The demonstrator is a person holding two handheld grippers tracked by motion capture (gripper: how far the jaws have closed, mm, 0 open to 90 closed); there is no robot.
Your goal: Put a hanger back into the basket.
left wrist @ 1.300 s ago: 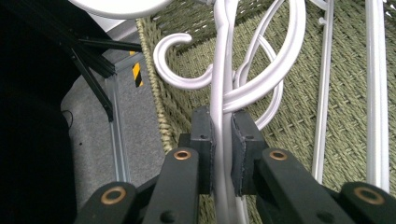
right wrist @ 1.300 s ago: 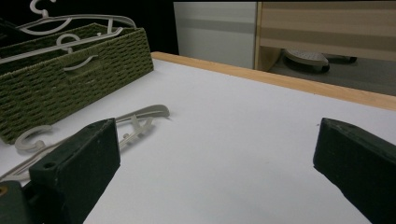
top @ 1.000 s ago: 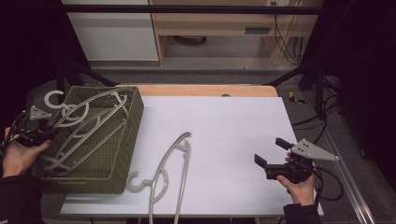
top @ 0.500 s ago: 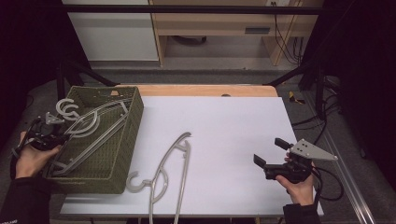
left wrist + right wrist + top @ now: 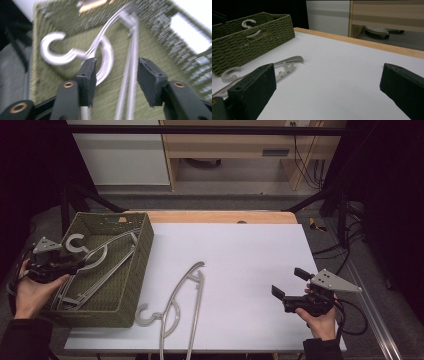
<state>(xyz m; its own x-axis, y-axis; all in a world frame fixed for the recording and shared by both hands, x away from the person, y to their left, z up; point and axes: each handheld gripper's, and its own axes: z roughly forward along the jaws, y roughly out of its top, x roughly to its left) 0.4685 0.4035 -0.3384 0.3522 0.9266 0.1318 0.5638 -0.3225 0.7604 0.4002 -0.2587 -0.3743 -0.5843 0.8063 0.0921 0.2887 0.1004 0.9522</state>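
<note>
Green woven basket (image 5: 131, 270), left: left claw (image 5: 113, 82) spread over a grey hanger (image 5: 100, 53); right claw (image 5: 327, 95) spread above the bench (image 5: 250, 250).

Grey plastic hanger (image 5: 95, 262) lies tilted inside green woven basket (image 5: 131, 295), hook (image 5: 56, 51) raised near back-left corner, bars slanting toward front. Second grey hanger (image 5: 181, 307) flat on white surface, just beside basket.

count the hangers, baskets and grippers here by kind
hangers: 2, one in the basket, one on the table
basket: 1
grippers: 2, left and right
total: 5
</note>
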